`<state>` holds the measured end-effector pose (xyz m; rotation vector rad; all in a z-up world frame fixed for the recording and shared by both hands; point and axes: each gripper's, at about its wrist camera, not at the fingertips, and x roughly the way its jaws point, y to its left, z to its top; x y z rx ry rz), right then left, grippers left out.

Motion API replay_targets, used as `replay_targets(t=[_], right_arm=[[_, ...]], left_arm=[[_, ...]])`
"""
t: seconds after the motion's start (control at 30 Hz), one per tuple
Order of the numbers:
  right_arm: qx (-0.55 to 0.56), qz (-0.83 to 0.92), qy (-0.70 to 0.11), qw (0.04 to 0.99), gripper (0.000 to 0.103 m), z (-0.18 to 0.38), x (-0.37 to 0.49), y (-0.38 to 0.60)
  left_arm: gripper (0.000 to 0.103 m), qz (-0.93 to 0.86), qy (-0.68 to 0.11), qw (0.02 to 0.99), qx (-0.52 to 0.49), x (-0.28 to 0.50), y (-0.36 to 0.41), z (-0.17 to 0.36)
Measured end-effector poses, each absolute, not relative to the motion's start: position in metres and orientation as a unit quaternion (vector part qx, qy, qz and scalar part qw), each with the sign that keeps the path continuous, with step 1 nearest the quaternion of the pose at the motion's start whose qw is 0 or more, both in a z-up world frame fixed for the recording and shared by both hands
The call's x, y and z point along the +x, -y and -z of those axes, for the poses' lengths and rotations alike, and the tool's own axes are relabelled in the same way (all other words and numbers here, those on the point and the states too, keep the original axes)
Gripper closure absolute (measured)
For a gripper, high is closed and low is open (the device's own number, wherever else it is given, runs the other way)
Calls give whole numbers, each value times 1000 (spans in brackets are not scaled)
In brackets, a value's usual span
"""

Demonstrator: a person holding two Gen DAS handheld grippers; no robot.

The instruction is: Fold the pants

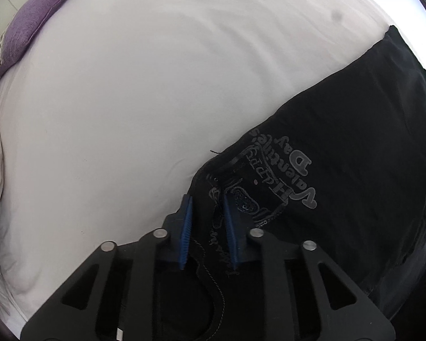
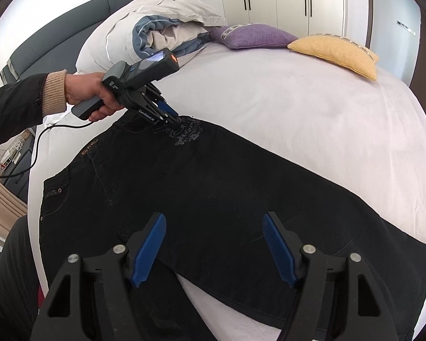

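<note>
- Your left gripper (image 1: 206, 201) has its blue fingers (image 1: 186, 227) drawn close together, pinching a fold of the black pants (image 1: 340, 156) at the far edge, right beside the grey printed lettering (image 1: 286, 167).
- From the right wrist view, your left hand (image 2: 91, 93) holds that gripper (image 2: 176, 120) tilted steeply down onto the pants (image 2: 213, 187), at the printed patch near the waistband.
- Your right gripper (image 2: 214, 247) has its fingers (image 2: 149, 250) spread wide, with nothing between them; it hovers over the near leg of the pants.
- The pants lie flat across the white bed sheet (image 2: 298, 108), waist toward your left hand, leg hem to the right.
- A purple cushion (image 2: 252, 39) and a yellow cushion (image 2: 338, 54) sit at the far side of the bed, well apart from the pants, next to a bundled duvet (image 2: 156, 28).
</note>
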<state>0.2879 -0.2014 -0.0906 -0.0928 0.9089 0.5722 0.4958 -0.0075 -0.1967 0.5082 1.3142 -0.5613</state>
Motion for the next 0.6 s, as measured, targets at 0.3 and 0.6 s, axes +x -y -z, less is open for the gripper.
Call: replay_targets(t=[0.3,0.6], right_arm=[[-85,-264,-423,863,32,82,326,187],[-177,-281,-434,837,53,89,385,135]], left_arm=[[95,256,-534,774,225,471,7,168],[95,271,-472,803,242,406,-15,134]])
